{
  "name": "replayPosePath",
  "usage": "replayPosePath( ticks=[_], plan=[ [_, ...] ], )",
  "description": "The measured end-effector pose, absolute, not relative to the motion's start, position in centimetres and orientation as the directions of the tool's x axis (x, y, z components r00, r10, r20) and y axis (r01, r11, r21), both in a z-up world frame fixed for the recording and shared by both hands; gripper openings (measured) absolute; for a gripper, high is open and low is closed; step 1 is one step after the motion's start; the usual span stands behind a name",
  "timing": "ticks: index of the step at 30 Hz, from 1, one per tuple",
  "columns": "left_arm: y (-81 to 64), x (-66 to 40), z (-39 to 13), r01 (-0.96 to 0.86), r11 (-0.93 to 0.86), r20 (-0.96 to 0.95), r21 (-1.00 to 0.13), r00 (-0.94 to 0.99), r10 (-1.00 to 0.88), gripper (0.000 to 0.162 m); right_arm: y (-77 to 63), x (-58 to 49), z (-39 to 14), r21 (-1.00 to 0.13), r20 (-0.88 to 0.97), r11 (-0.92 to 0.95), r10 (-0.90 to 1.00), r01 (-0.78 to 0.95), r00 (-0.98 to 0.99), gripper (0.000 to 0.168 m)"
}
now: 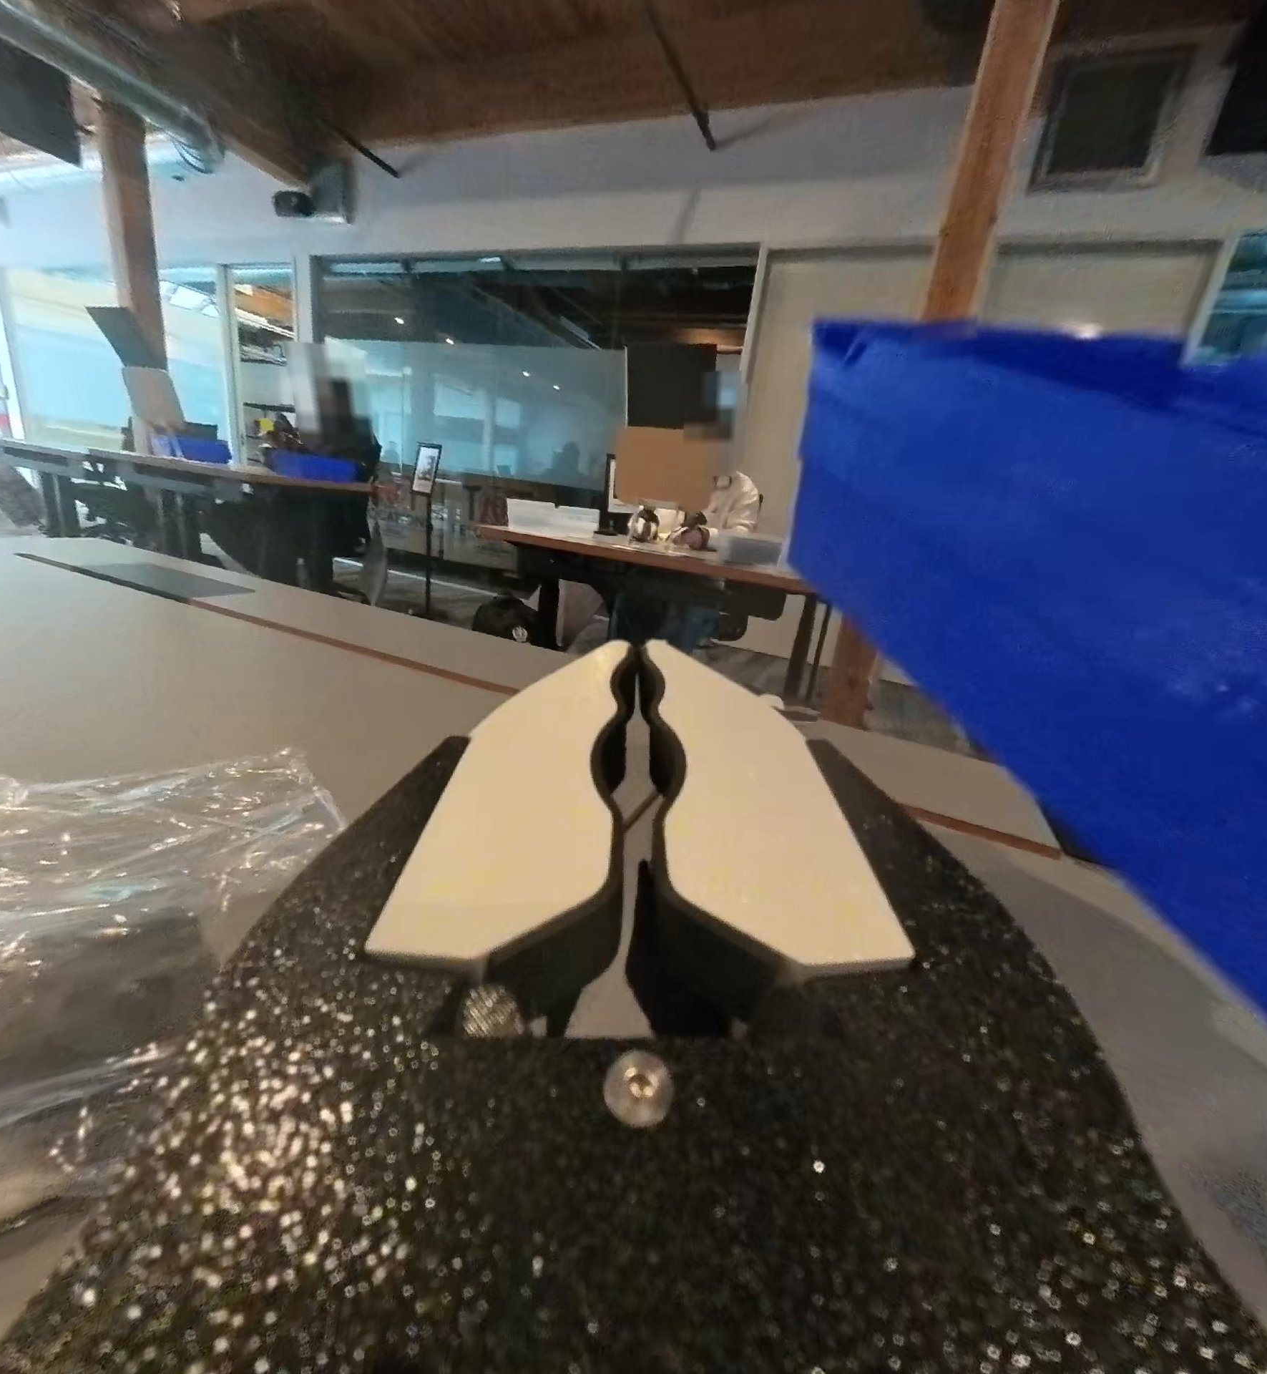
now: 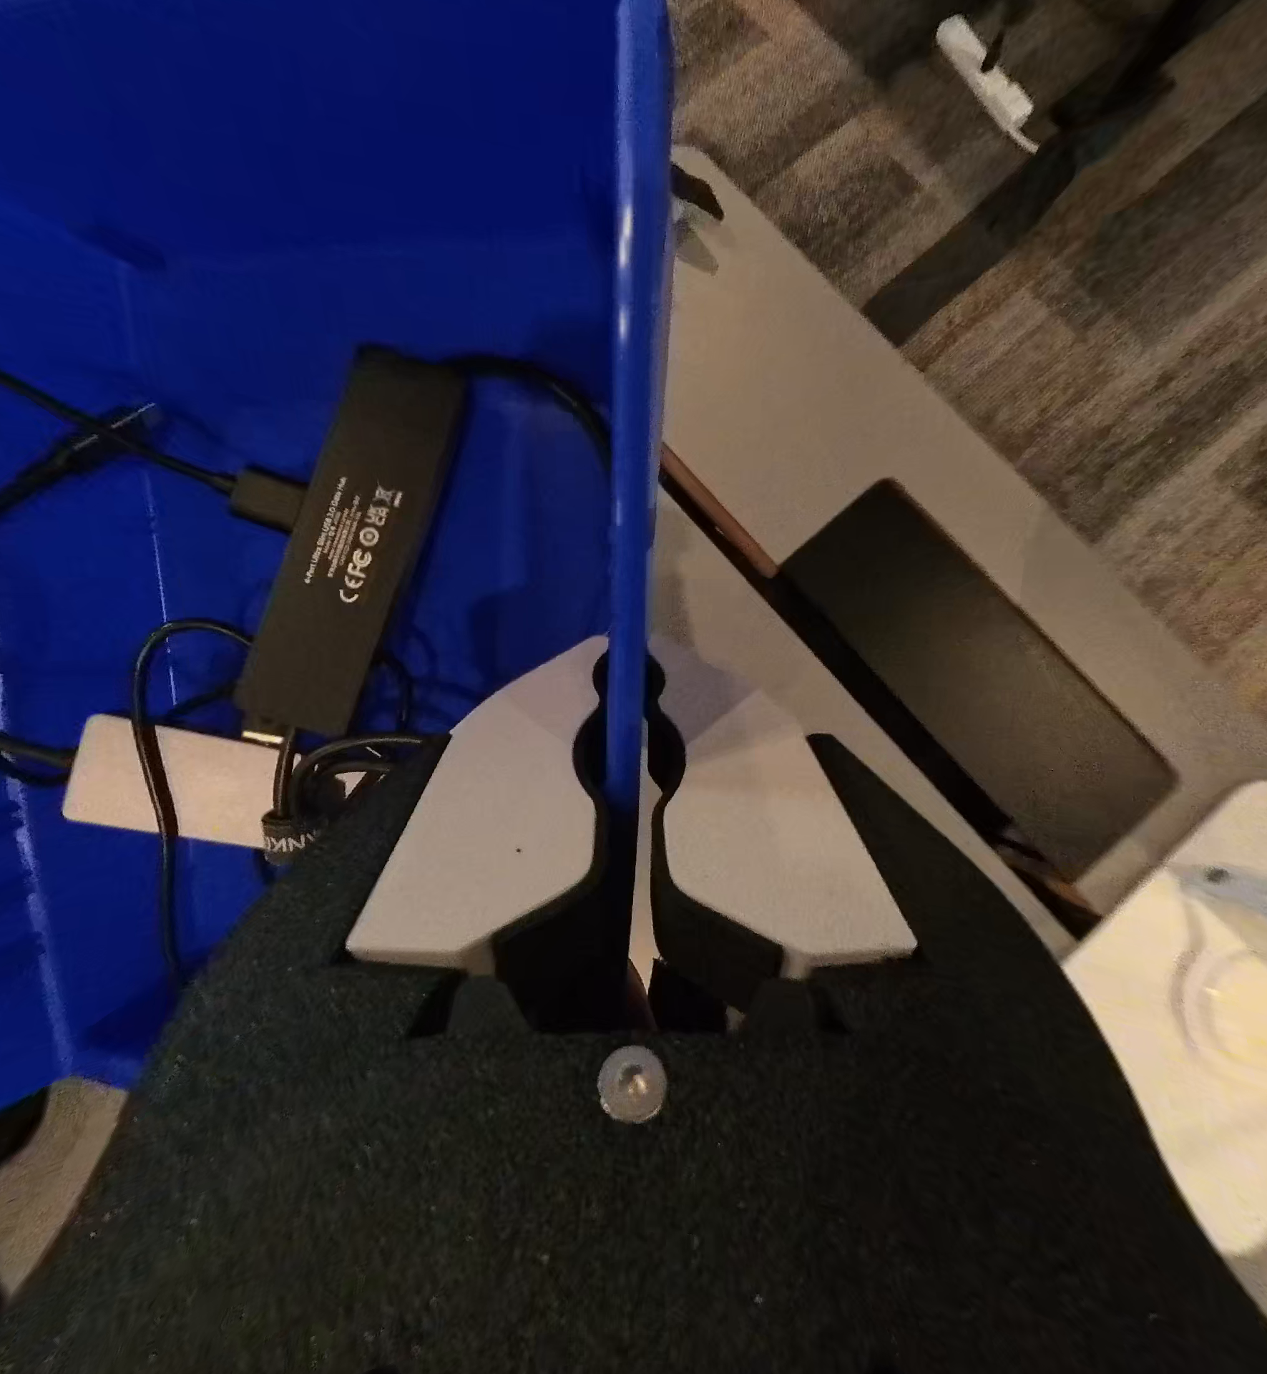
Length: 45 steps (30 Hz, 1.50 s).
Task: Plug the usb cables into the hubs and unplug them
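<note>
In the right wrist view my right gripper (image 2: pixel 629 673) is shut on the rim of a blue bin (image 2: pixel 634 372); the wall runs between its white fingers (image 2: pixel 511 810). Inside the bin lie a black USB hub (image 2: pixel 362 535), underside up, with a black cable plug (image 2: pixel 262 494) in its side, a silver hub (image 2: pixel 169 788) and loose black cables (image 2: pixel 147 714). In the left wrist view my left gripper (image 1: pixel 636 654) is shut and empty above the grey table (image 1: pixel 169 684). The blue bin (image 1: pixel 1061 595) hangs tilted at its right.
Crumpled clear plastic wrap (image 1: pixel 95 892) lies on the table left of the left gripper. A black panel (image 2: pixel 987 654) is set in the table to the right of the bin. A white object (image 2: pixel 1210 1004) sits at right. People sit at desks (image 1: pixel 652 550) far behind.
</note>
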<state>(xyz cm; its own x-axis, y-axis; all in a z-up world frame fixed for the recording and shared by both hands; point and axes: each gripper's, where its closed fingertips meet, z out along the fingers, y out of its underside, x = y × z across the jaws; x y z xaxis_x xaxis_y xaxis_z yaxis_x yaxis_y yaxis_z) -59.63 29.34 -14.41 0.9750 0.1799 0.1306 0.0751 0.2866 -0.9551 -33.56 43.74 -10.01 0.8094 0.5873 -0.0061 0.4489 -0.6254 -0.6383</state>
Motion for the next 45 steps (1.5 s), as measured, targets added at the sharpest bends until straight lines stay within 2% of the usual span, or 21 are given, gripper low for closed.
replayPosePath(
  ticks=[7, 12, 16, 19, 20, 21, 23, 25, 29, 31, 33, 36, 40, 41, 42, 43, 45],
  plan=[
    [29.1, -60.3, -13.6, 0.038, 0.308, 0.103, -0.951, 0.975, 0.198, 0.0, 45.8, -35.8, -18.9, -0.549, -0.107, -0.77, 0.451, 0.325, 0.886, 0.005],
    [29.1, -60.1, -13.5, 0.042, 0.318, 0.102, -0.947, 0.979, 0.174, 0.0, 45.2, -34.6, -23.0, -0.466, -0.074, -0.848, 0.321, 0.252, 0.944, 0.005],
    [29.5, -59.3, -13.7, 0.004, 0.3, 0.055, -0.954, 0.986, 0.16, 0.0, 44.0, -34.9, -24.9, -0.423, -0.122, -0.874, 0.317, 0.24, 0.94, 0.005],
    [29.7, -58.6, -13.8, -0.036, 0.287, 0.01, -0.957, 0.988, 0.156, 0.0, 43.4, -35.0, -26.1, -0.407, -0.114, -0.864, 0.371, 0.297, 0.922, 0.006],
    [29.7, -58.4, -13.9, -0.041, 0.284, 0.003, -0.958, 0.988, 0.152, 0.0, 43.4, -35.3, -26.2, -0.432, -0.116, -0.844, 0.402, 0.318, 0.908, 0.008],
    [29.8, -58.3, -14.0, -0.041, 0.279, 0.0, -0.959, 0.989, 0.148, 0.0, 43.9, -35.9, -25.8, -0.502, -0.157, -0.812, 0.425, 0.299, 0.891, 0.016],
    [29.8, -58.1, -14.4, -0.05, 0.266, -0.011, -0.963, 0.989, 0.144, 0.0, 44.9, -36.6, -23.7, -0.621, -0.292, -0.768, 0.416, 0.16, 0.861, 0.037],
    [29.9, -58.0, -14.7, -0.062, 0.253, -0.026, -0.965, 0.99, 0.141, 0.0, 45.0, -36.3, -22.2, -0.637, -0.366, -0.764, 0.417, 0.103, 0.832, 0.046],
    [30.2, -57.7, -14.9, -0.067, 0.239, -0.037, -0.969, 0.991, 0.129, 0.0, 43.6, -36.0, -18.2, -0.725, -0.3, -0.656, 0.574, 0.209, 0.762, 0.057],
    [30.1, -57.6, -14.8, -0.065, 0.247, -0.035, -0.967, 0.991, 0.127, 0.0, 40.6, -36.3, -15.5, -0.763, -0.273, -0.583, 0.682, 0.28, 0.679, 0.07],
    [30.2, -57.3, -14.7, -0.071, 0.253, -0.041, -0.965, 0.992, 0.122, 0.0, 35.9, -36.2, -12.8, -0.792, -0.257, -0.508, 0.781, 0.339, 0.57, 0.074],
    [30.5, -56.7, -14.8, -0.092, 0.242, -0.066, -0.966, 0.991, 0.112, 0.0, 28.1, -33.8, -10.5, -0.799, -0.175, -0.397, 0.873, 0.453, 0.455, 0.073],
    [30.8, -55.6, -14.7, -0.134, 0.239, -0.114, -0.962, 0.989, 0.094, 0.0, 17.2, -29.3, -11.3, -0.728, -0.101, -0.293, 0.94, 0.62, 0.325, 0.07],
    [30.8, -55.4, -14.7, -0.144, 0.239, -0.126, -0.96, 0.988, 0.091, 0.0, 14.5, -28.1, -12.2, -0.696, -0.081, -0.253, 0.958, 0.672, 0.276, 0.057],
    [30.9, -55.2, -14.8, -0.157, 0.24, -0.139, -0.958, 0.986, 0.089, 0.0, 12.4, -26.7, -13.2, -0.654, -0.04, -0.207, 0.97, 0.728, 0.239, 0.033],
    [31.0, -55.1, -15.0, -0.172, 0.236, -0.154, -0.956, 0.984, 0.092, 0.0, 11.2, -25.2, -14.1, -0.625, 0.037, -0.161, 0.971, 0.764, 0.235, 0.021],
    [31.3, -55.1, -15.6, -0.187, 0.214, -0.17, -0.959, 0.981, 0.098, 0.0, 10.7, -22.4, -15.1, -0.599, 0.206, -0.131, 0.928, 0.79, 0.31, 0.023]
  ],
)
